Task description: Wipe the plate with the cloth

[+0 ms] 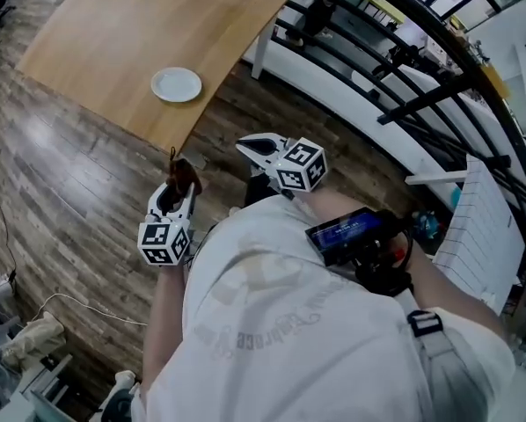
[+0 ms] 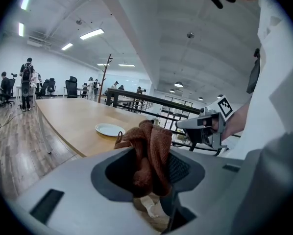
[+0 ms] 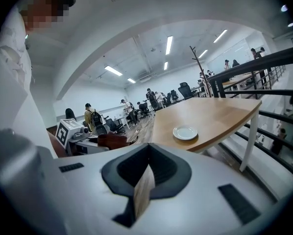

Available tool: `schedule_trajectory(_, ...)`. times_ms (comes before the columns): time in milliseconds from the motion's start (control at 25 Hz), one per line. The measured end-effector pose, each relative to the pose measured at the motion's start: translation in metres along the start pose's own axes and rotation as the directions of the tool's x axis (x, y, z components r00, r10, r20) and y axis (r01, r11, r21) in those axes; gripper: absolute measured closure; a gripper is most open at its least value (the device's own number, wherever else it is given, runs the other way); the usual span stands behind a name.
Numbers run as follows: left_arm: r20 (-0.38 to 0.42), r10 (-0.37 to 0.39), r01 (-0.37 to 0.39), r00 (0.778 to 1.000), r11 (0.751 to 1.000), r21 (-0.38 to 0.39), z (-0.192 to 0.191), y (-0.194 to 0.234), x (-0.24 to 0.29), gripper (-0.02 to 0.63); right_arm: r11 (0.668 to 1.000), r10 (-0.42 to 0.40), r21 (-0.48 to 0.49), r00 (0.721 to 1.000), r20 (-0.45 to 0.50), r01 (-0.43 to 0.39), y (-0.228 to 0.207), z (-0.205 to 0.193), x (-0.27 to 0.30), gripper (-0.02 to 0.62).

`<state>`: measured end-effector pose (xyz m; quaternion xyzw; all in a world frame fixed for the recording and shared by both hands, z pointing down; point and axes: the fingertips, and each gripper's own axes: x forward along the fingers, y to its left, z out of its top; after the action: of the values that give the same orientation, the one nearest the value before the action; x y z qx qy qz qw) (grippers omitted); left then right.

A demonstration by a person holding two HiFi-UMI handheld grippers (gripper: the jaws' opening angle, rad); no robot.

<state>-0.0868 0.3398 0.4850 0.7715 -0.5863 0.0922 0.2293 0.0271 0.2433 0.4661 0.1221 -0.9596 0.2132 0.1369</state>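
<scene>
- The left tool (image 1: pixel 177 181) is clamped on the cloth (image 1: pixel 183 174), a rust-brown bundle. In the left gripper view the cloth (image 2: pixel 149 148) fills the space between the jaws and bulges out above them.
- The right tool (image 1: pixel 256 147) holds nothing. Its own view shows the jaws drawn almost together, with only a thin slit of floor visible between them.
- The plate (image 1: pixel 177 84) is white, round and bare. It sits on the wooden tabletop (image 1: pixel 105 33) near its near corner, a little in from both edges.
- Both tools hang over the plank floor (image 1: pixel 61 192), off the tabletop and well apart from the plate. The left one is just short of the near corner.
- Each gripper view shows the plate ahead – (image 2: pixel 109 129) and (image 3: pixel 185 132) – and the other tool off to the side.
- A black railing (image 1: pixel 404 60) runs beyond the tabletop's right edge.
</scene>
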Motion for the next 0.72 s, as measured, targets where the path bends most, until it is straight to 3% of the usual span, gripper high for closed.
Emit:
schedule_trajectory(240,-0.012,0.017,-0.017,1.000,1.000,-0.005,0.006,0.014,0.013,0.436,1.000,0.016,0.002,1.000,0.024,-0.016,-0.021,0.021,0.022,0.581)
schedule_trajectory(720,-0.037,0.056,-0.057,0.998,0.998,-0.031,0.031,0.055,0.062,0.436,0.994,0.103,-0.024,0.994,-0.021,-0.104,-0.064,0.045,0.076,0.581)
